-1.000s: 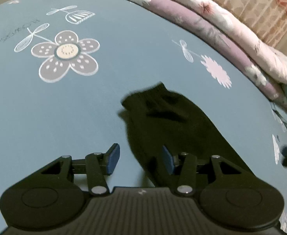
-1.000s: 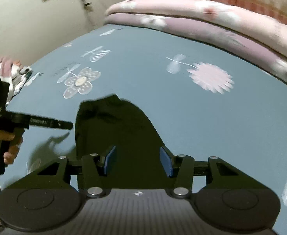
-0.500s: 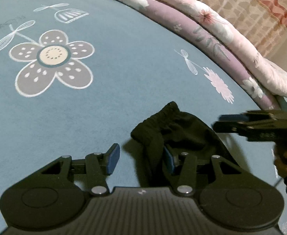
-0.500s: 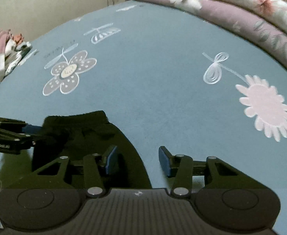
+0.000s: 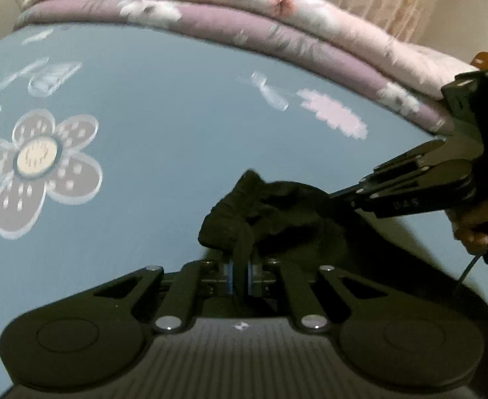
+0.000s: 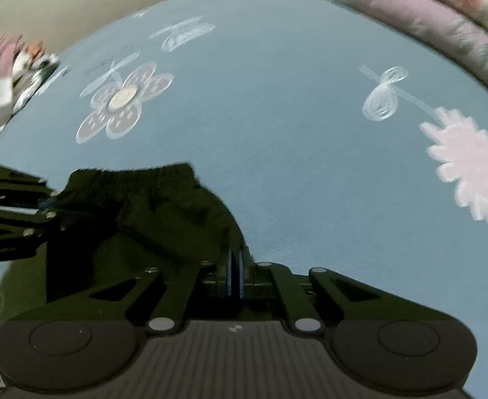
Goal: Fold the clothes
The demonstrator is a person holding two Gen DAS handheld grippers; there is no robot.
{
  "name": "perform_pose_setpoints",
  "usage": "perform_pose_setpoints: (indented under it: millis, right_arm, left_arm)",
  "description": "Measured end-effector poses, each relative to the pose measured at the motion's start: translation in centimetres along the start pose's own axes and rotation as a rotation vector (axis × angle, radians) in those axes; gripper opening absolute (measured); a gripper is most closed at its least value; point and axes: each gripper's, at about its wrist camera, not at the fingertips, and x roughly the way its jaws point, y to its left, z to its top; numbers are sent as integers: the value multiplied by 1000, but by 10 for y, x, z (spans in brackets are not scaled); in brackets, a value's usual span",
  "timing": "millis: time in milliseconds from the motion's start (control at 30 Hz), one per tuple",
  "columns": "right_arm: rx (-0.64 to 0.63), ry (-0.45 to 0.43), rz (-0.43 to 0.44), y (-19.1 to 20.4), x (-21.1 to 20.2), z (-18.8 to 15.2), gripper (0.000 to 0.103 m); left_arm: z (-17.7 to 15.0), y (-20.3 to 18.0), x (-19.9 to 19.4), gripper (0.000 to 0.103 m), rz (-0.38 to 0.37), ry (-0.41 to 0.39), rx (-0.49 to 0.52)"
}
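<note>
My left tongs point(image 5: 240, 274) & right tongs point(image 6: 234, 274) both pinch the soft black cloth garment point(image 6: 164, 212) on the blue flowered bed point(image 6: 277, 133), ready to lift & fold.

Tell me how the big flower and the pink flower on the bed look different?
The big flower has five round grey petals with white dots and a cream middle; the pink flower is plain pale pink with many small jagged petals. The big flower has a white outline; the pink flower has none. Both are printed flat on the blue sheet.

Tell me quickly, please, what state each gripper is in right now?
Left gripper: closed on the black garment.
Right gripper: closed on the same garment's edge.
</note>
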Motion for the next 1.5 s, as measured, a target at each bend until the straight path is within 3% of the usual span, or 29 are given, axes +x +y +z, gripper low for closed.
perform_pose_setpoints:
  millis: [200,467,700,800,1100,1300,1500]
  right_arm:
    - [-10,-63,-79,-9,-38,19,4]
    - [16,-112,-198,-40,-55,36,4]
    - [41,-86,-216,-53,-11,30,4]
    - [53,-70,-208,-55,4,24,8]
    - [89,-127,-117,-61,-65,6,27]
    - [180,-127,-110,-74,-134,-49,35]
    - [297,22,-188,-80,-170,-161,35]
  left_arm:
    - [38,-14,-11,5,-48,-54,42]
    - [78,-34,16,5,-56,-90,96]
    - [64,-23,61,5,-5,8,59]
    - [58,-19,71,10,6,47,29]
    - [45,-10,43,22,11,70,-59]
    - [26,-17,17,23,3,89,-157]
    - [-2,-66,-1,23,-54,129,-142]
